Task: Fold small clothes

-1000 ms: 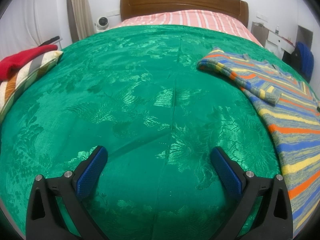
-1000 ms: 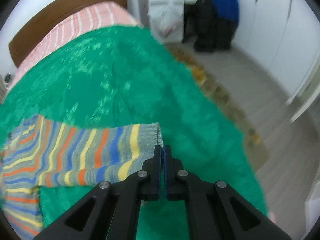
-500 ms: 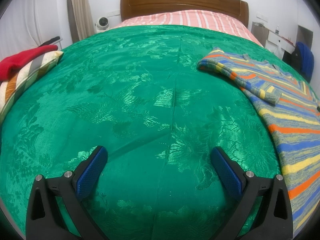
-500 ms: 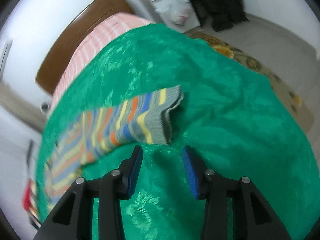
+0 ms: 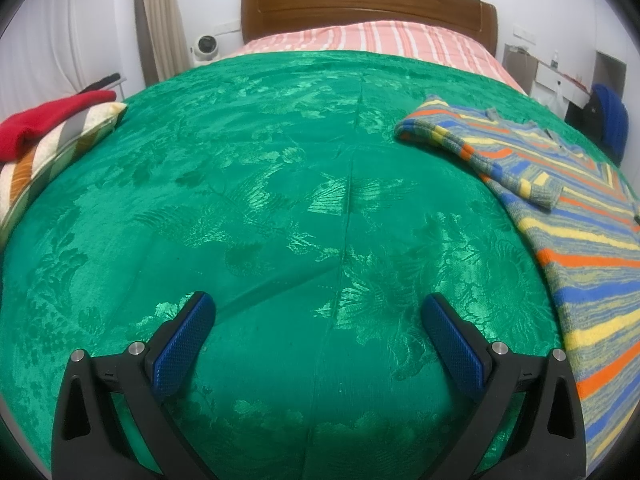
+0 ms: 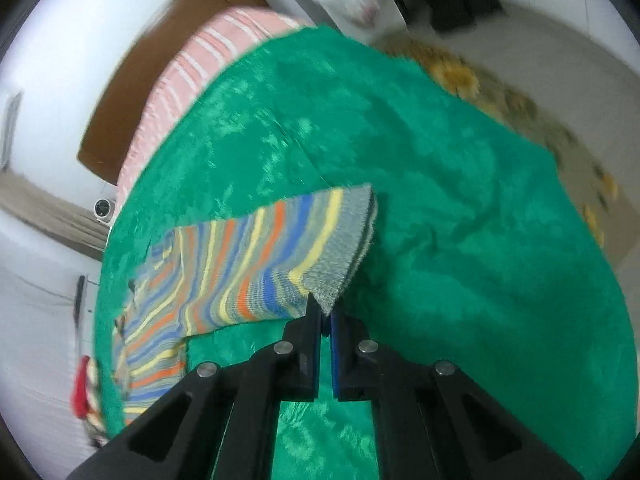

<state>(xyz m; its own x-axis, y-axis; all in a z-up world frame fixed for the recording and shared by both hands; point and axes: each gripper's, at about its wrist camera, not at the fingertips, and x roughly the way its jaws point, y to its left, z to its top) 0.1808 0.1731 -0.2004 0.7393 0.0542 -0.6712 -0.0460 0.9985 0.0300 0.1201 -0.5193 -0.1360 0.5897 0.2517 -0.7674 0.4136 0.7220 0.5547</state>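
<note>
A small striped knit sweater (image 5: 580,216), in blue, orange, yellow and grey, lies on the right side of a green bedspread (image 5: 280,208). One sleeve is folded across its chest. My left gripper (image 5: 320,340) is open and empty, low over the bedspread, left of the sweater. My right gripper (image 6: 325,312) is shut on the grey cuff of the sweater's other sleeve (image 6: 340,248) and holds it lifted off the bedspread (image 6: 440,200). The right wrist view is motion-blurred.
A striped pillow (image 5: 48,152) with a red garment (image 5: 44,120) on it lies at the left edge of the bed. A wooden headboard (image 5: 368,8) and a pink striped sheet (image 5: 368,40) are at the far end. Floor and furniture lie to the right of the bed.
My right gripper was shut, opened half a second ago beside the sleeve cuff, and has closed on the cuff and lifted it. My left gripper has not moved.
</note>
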